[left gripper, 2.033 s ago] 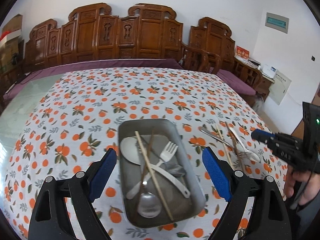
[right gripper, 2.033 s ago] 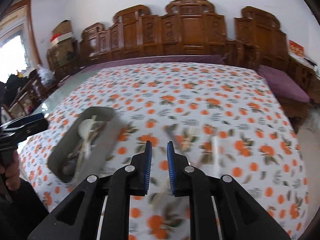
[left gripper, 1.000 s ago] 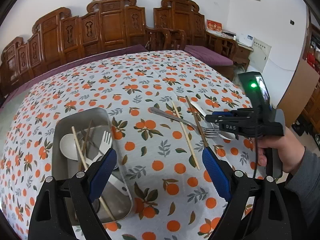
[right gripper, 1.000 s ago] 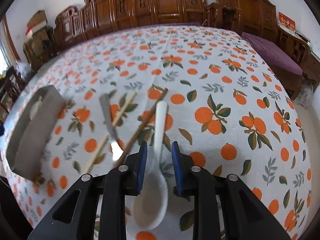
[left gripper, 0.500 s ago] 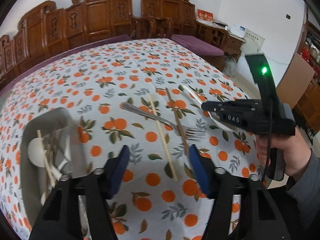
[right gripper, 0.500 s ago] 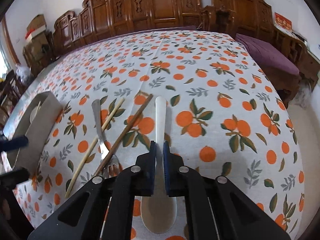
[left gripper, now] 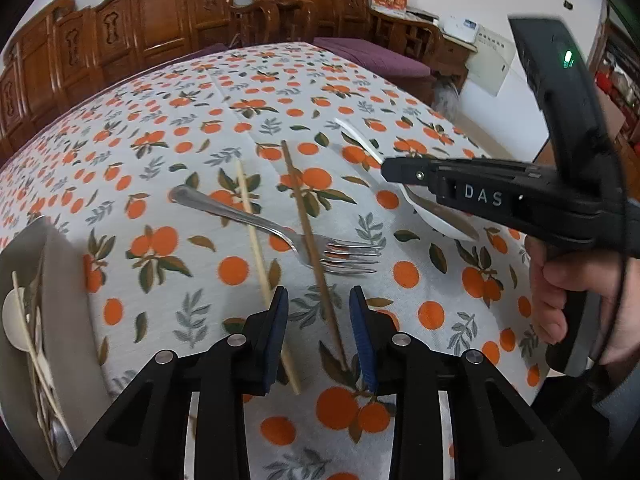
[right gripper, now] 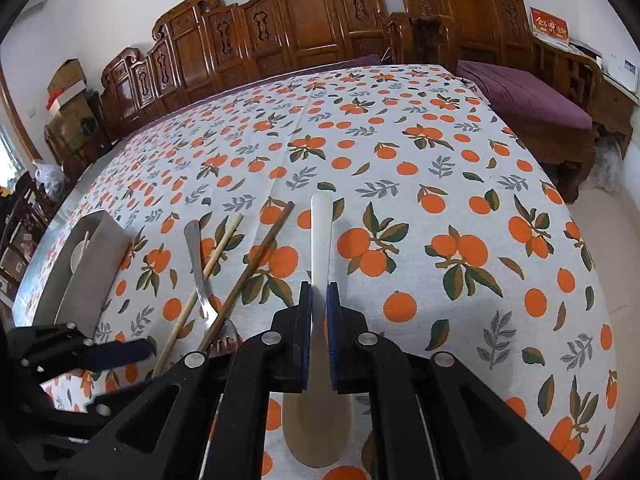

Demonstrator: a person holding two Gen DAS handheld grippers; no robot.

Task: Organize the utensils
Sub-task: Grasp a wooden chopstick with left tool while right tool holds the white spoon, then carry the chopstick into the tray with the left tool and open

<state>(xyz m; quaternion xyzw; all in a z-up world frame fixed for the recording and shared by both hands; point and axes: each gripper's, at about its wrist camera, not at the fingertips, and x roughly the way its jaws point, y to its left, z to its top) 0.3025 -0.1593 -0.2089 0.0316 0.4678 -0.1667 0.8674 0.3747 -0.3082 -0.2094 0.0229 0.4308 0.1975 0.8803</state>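
Note:
My right gripper (right gripper: pixel 319 320) is shut on the handle of a white spoon (right gripper: pixel 321 232), whose bowl hangs beneath the fingers. The left wrist view shows the same gripper (left gripper: pixel 400 174) with the spoon (left gripper: pixel 356 140) at the right. My left gripper (left gripper: pixel 318 320) hovers low over the orange-print cloth. Its jaws are closing around the near end of a dark chopstick (left gripper: pixel 304 216), with gaps on both sides. A pale chopstick (left gripper: pixel 252 220) runs under the left finger. A metal fork (left gripper: pixel 280 232) lies across both chopsticks. A grey metal tray (left gripper: pixel 68 320) sits at the left.
The tray (right gripper: pixel 92 276) holds several utensils, among them a white spoon and chopsticks. A person's hand (left gripper: pixel 560 288) grips the right tool. Carved wooden chairs (right gripper: pixel 320 20) line the far side. A purple-cushioned bench (right gripper: pixel 528 100) stands past the table's right edge.
My left gripper swung right from the tray to the chopsticks, sank lower, and its jaws narrowed. My right gripper closed on the white spoon's handle and raised it slightly.

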